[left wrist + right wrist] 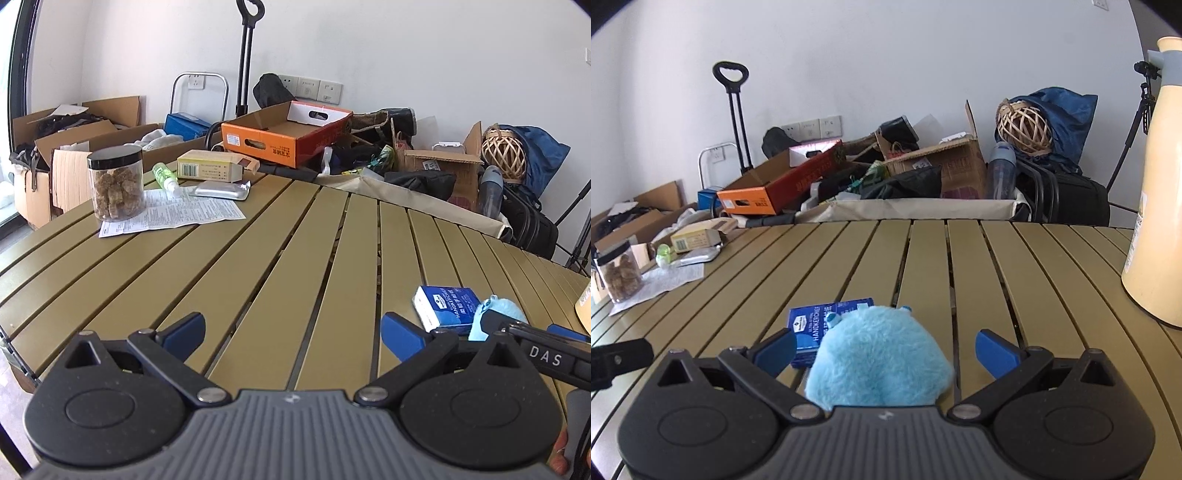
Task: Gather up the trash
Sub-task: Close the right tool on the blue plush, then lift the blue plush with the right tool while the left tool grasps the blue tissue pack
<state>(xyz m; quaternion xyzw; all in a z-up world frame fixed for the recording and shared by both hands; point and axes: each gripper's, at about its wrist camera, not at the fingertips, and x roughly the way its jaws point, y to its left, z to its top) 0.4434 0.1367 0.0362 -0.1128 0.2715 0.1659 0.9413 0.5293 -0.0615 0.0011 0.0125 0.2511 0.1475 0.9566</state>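
My right gripper (pixel 886 350) is open, with a fluffy light-blue plush toy (pixel 879 365) sitting between its blue fingers and touching neither. Just beyond the toy lies a blue handkerchief pack (pixel 827 326). My left gripper (pixel 293 334) is open and holds nothing, low over the olive slatted table (pixel 258 258). It sees the same blue pack (pixel 448 308) and plush toy (pixel 500 310) to its right. At the table's far left lie a printed paper leaflet (pixel 177 216), a silver foil packet (pixel 219 190), a yellow carton (pixel 212 168) and a small green bottle (pixel 165 177).
A clear jar (pixel 116 182) of brown chunks stands on the leaflet. A tall cream jug (pixel 1156 221) stands at the table's right edge. Behind the table are an orange cardboard box (pixel 284 136), open cartons, bags, a wicker ball (pixel 1025 127) and a trolley handle.
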